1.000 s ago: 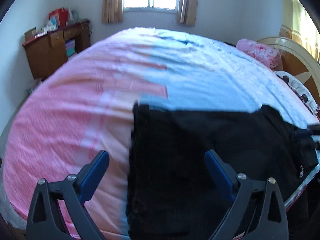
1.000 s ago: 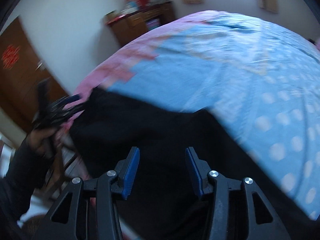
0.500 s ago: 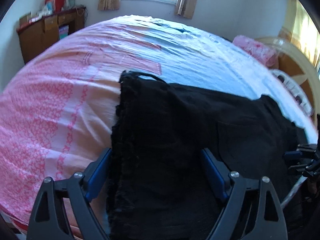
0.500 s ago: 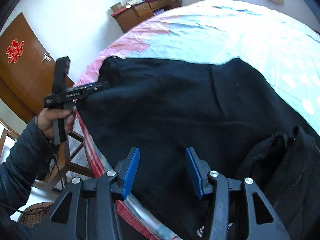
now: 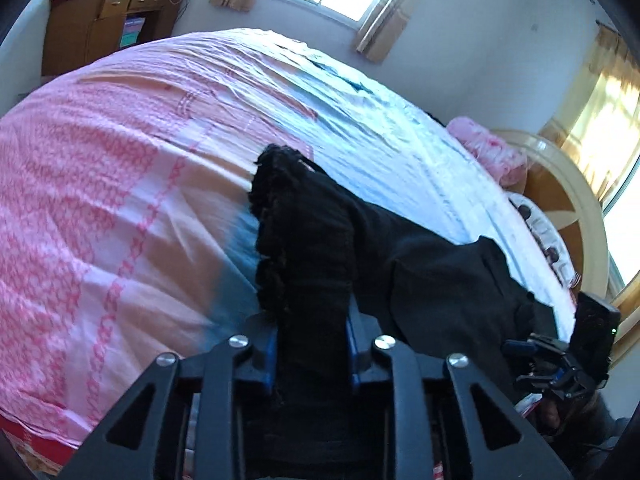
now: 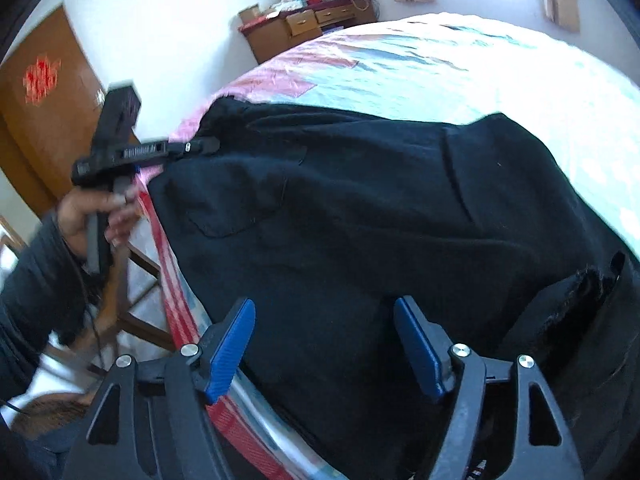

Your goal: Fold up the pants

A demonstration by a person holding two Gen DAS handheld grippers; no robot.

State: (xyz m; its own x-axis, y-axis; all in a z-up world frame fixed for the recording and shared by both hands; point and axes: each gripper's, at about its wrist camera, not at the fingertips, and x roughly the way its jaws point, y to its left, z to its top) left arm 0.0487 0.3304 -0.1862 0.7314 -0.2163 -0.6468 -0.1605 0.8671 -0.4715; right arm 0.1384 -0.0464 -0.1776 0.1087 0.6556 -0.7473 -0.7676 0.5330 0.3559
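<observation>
Black pants (image 6: 360,208) lie spread along the near edge of the bed (image 6: 480,68). In the left wrist view my left gripper (image 5: 310,344) is shut on a bunched end of the pants (image 5: 308,248), the cloth pinched between its blue pads. It also shows in the right wrist view (image 6: 200,146), held by a hand at the pants' far left end. My right gripper (image 6: 324,344) is open with its blue fingers just above the pants near the bed edge, nothing between them. It also shows in the left wrist view (image 5: 556,364) at the pants' other end.
The bed has a pink and blue sheet (image 5: 120,168). A pink pillow (image 5: 488,148) and wooden headboard (image 5: 560,200) are at the right. A wooden desk (image 6: 308,28) stands by the far wall, a brown door (image 6: 40,100) at left. A wooden chair (image 6: 136,300) stands beside the bed.
My left gripper has closed on the pants' end, which was loose between open fingers before. My right gripper has opened wider and stays over the pants.
</observation>
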